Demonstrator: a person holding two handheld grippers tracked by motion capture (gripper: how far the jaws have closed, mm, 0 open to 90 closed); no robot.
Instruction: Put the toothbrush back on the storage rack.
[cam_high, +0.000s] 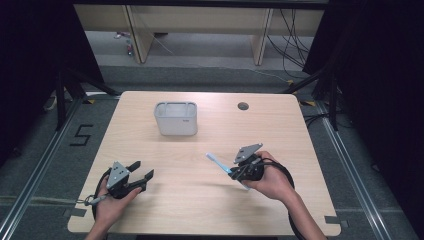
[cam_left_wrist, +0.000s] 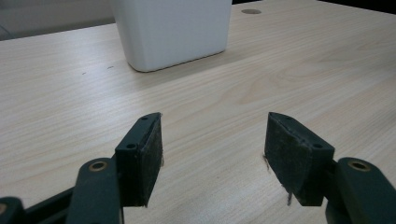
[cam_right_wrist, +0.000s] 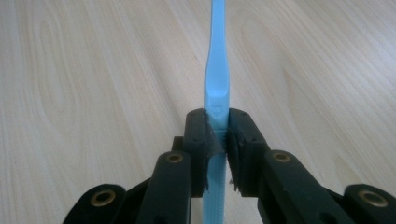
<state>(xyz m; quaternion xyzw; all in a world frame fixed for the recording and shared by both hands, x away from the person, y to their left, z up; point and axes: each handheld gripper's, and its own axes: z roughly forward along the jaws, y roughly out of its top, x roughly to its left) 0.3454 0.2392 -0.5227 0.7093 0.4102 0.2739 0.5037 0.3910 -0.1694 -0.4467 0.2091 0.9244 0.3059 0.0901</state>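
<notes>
Blue toothbrush (cam_right_wrist: 216, 88), thin and smooth, is clamped by its handle in the right gripper (cam_right_wrist: 216, 140), raised over the table (cam_high: 200, 200); it could twist or slip in so narrow a pinch. Left gripper (cam_left_wrist: 212, 154) rests spread apart, empty. Farther off stands the white bin (cam_high: 175, 119), upright

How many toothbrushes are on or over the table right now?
1. The light blue toothbrush is clamped in the right gripper, right of centre. The white container may hide others inside.
</notes>
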